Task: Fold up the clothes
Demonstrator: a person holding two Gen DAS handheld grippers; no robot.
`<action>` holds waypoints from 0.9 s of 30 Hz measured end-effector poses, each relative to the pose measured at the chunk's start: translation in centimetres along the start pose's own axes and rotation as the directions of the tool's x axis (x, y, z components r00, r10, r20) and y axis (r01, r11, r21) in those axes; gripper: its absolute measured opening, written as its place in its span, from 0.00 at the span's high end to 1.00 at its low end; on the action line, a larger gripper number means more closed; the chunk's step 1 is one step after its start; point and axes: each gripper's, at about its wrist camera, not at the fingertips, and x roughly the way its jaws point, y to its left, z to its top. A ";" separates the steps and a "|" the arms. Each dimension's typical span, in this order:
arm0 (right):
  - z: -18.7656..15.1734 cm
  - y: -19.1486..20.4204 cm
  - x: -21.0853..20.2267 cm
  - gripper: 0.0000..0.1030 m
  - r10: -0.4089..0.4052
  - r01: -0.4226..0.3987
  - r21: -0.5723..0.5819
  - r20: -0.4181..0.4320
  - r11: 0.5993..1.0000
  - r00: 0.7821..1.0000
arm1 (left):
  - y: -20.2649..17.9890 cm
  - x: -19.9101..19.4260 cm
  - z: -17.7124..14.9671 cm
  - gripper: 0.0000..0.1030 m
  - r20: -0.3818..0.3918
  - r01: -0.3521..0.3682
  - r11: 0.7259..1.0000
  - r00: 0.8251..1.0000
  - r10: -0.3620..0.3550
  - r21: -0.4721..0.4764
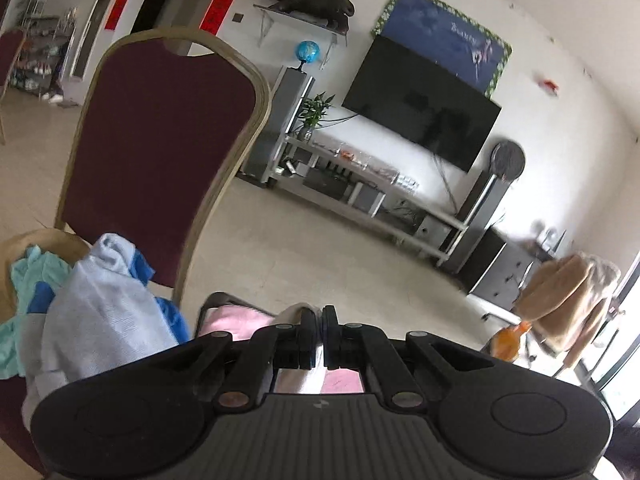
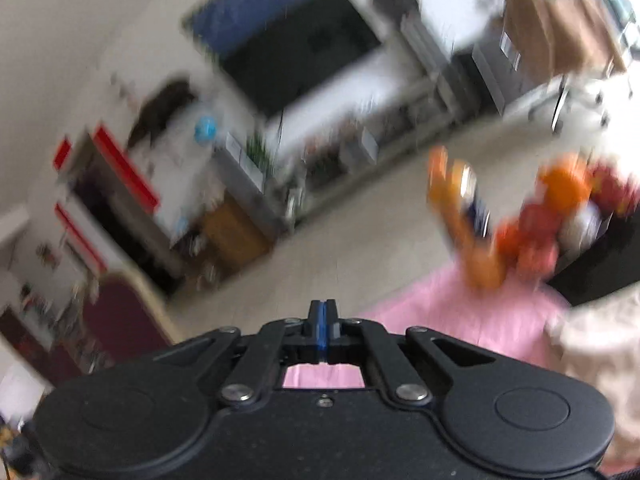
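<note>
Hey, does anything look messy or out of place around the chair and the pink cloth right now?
Yes. A heap of unfolded clothes, pale blue over teal and bright blue, sits crumpled on the maroon chair beside a tan basket. The left gripper is shut on a bunched whitish fold of cloth above the pink cloth.

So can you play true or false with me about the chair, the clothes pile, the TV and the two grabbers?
1. The chair has a dark red back. True.
2. The clothes pile is all pink. False: it is light blue, bright blue and teal.
3. The TV is switched on. False: its screen is black.
4. The left gripper has its jaws shut on a pale cloth. True.
5. The right gripper has its jaws wide open. False: they are shut.
</note>
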 end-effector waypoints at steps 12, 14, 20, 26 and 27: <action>-22.2 -3.8 16.0 0.93 0.289 -0.013 0.504 -0.474 0.864 0.831 | 4.3 -6.2 1.1 0.99 0.112 -0.043 0.997 0.993 0.049 -0.057; -24.5 -4.5 17.5 0.86 0.304 0.033 0.574 -0.481 0.818 0.823 | 5.2 -7.1 1.5 0.99 0.122 -0.043 0.997 0.991 0.051 -0.070; -28.7 -5.1 18.4 0.78 0.339 0.088 0.709 -0.438 0.699 0.833 | 6.0 -8.2 1.6 0.99 0.117 -0.009 0.997 0.993 0.018 -0.073; -29.9 -6.2 19.7 0.71 0.351 0.045 0.792 -0.320 0.609 0.880 | 5.8 -8.5 1.2 0.99 0.116 0.022 0.998 0.993 -0.014 -0.063; -30.0 -6.5 19.7 0.71 0.352 0.034 0.805 -0.297 0.593 0.888 | 5.8 -8.6 1.1 0.99 0.116 0.025 0.998 0.993 -0.018 -0.059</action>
